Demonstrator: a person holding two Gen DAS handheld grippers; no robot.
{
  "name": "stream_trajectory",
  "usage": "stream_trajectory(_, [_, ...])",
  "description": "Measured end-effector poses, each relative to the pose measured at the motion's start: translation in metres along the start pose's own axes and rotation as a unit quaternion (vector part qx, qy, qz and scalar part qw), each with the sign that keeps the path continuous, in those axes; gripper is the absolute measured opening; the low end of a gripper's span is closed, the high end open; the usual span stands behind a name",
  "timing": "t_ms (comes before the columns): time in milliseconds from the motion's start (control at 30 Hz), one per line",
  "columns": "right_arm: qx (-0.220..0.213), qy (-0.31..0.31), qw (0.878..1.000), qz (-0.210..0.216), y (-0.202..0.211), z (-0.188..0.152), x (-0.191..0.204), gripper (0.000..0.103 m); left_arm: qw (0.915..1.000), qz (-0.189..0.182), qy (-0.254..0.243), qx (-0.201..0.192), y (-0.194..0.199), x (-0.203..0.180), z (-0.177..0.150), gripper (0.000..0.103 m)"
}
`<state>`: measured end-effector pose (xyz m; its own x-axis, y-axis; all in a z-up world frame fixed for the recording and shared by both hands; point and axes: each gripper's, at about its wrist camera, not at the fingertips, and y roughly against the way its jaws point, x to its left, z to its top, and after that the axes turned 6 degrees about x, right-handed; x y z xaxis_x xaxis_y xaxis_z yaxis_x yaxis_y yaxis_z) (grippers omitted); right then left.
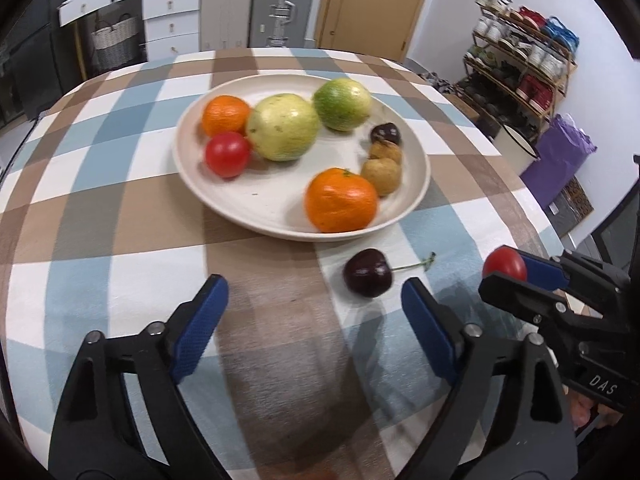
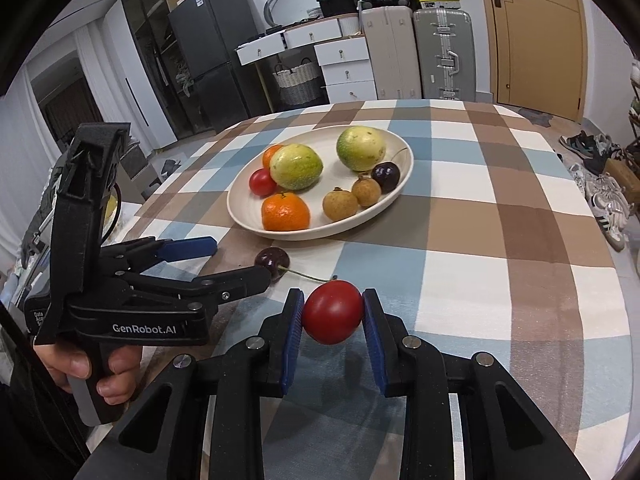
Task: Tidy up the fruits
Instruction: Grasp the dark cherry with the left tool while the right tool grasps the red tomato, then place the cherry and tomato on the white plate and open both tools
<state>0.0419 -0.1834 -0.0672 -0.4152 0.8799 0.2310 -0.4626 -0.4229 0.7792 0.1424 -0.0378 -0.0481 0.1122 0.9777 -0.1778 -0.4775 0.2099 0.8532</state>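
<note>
A cream plate (image 1: pixel 416 184) (image 2: pixel 240 204) on the checked tablecloth holds two oranges (image 1: pixel 340 200), two green-yellow fruits (image 1: pixel 282 126), a red tomato (image 1: pixel 227 154), two brown longans (image 1: pixel 382 176) and a dark fruit (image 1: pixel 385 134). A dark cherry (image 1: pixel 368 273) (image 2: pixel 273 261) with a stem lies on the cloth just in front of the plate. My left gripper (image 1: pixel 314 304) (image 2: pixel 236 262) is open, and the cherry sits near its right finger. My right gripper (image 2: pixel 330 314) (image 1: pixel 508 270) is shut on a red tomato (image 2: pixel 333 312) (image 1: pixel 505 265), held right of the cherry.
The table (image 2: pixel 480 220) is round with a blue, brown and white checked cloth. Behind it stand white drawers (image 2: pixel 344 64), suitcases (image 2: pixel 444 52) and a door (image 2: pixel 536 32). A shoe rack (image 1: pixel 520 64) and a purple bag (image 1: pixel 560 156) stand to the right.
</note>
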Motion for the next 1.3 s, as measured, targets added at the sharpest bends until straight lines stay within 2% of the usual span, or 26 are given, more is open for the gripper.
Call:
stream_trajectory(233, [-0.003, -0.01, 1.0, -0.006, 0.003, -0.002, -0.007, 0.03, 0.9994, -0.023, -0.024, -0.004, -0.005, -0.014, 0.004, 0.065])
stream_trajectory(400, [-0.004, -0.013, 1.0, -0.008, 0.004, -0.002, -0.008, 0.03, 0.999, -0.023, -0.037, -0.01, -0.005, -0.02, 0.003, 0.048])
stream_trajectory(533, [-0.005, -0.015, 1.0, -0.007, 0.004, -0.002, -0.009, 0.03, 0.9983, -0.044, -0.037, -0.009, -0.004, -0.019, 0.0, 0.025])
stream_trajectory(800, [-0.008, -0.011, 1.0, -0.007, 0.004, 0.0, -0.007, 0.03, 0.9976, -0.065, -0.023, -0.011, 0.002, -0.012, -0.005, 0.025])
stream_trajectory(1300, [-0.033, 0.003, 0.999, 0.002, 0.018, 0.012, 0.005, 0.03, 0.9966, -0.058, -0.02, -0.056, 0.046, -0.004, -0.01, 0.025])
